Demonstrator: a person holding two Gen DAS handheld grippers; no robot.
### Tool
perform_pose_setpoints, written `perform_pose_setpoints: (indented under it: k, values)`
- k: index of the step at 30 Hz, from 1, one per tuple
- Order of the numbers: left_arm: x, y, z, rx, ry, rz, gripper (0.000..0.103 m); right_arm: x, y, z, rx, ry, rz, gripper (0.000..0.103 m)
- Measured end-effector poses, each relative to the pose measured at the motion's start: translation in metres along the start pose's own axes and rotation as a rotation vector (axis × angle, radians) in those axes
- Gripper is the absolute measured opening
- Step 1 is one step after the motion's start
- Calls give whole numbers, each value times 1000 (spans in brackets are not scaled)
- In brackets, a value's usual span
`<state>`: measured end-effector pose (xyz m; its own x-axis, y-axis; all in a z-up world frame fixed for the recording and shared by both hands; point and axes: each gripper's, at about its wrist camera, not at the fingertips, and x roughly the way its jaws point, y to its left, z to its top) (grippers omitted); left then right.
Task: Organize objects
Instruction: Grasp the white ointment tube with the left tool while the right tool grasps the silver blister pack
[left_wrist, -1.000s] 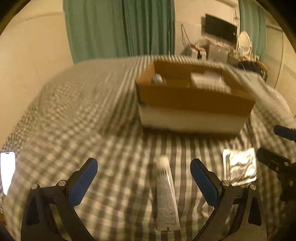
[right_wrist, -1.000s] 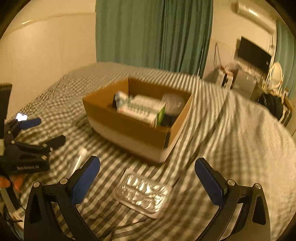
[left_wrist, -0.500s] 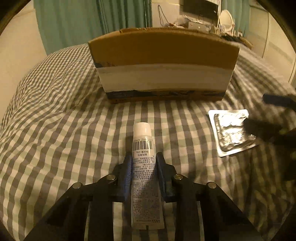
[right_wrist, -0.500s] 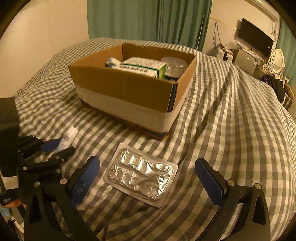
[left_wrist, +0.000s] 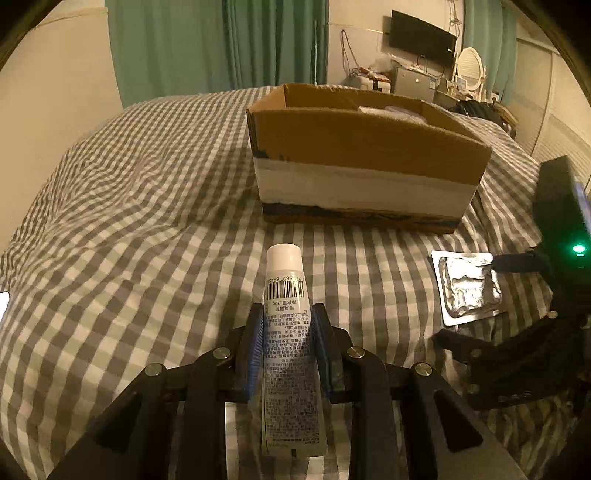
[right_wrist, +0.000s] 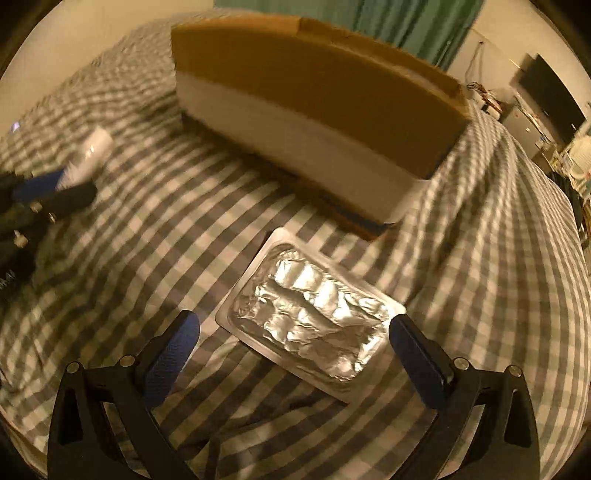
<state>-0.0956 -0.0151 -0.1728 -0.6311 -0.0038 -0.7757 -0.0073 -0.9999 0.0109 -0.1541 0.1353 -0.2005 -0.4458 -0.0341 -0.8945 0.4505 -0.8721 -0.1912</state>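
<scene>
We have the left gripper (left_wrist: 287, 325) clamped on the white tube (left_wrist: 290, 354), blue pads pressing both sides at mid-length, cap pointing toward the box; its jaws closed within the last second. The tube lies on the checked bedspread (left_wrist: 147, 229). Our right gripper (right_wrist: 291, 328) has its jaws wide apart, straddling the foil blister pack (right_wrist: 310, 321) that lies flat on the bedspread, pads not touching it. Beyond both sits the open cardboard box (left_wrist: 365, 147), its near wall facing us. Curtains (left_wrist: 221, 44) behind.
</scene>
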Motion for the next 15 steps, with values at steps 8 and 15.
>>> perform_pose_setpoints:
  k: [8, 15]
  values:
    - [8, 6, -5, -16, 26, -28, 26, 21, 2, 5, -19, 82, -8, 103]
    - [8, 7, -6, -23, 28, -33, 26, 3, 0, 0, -8, 16, -37, 80]
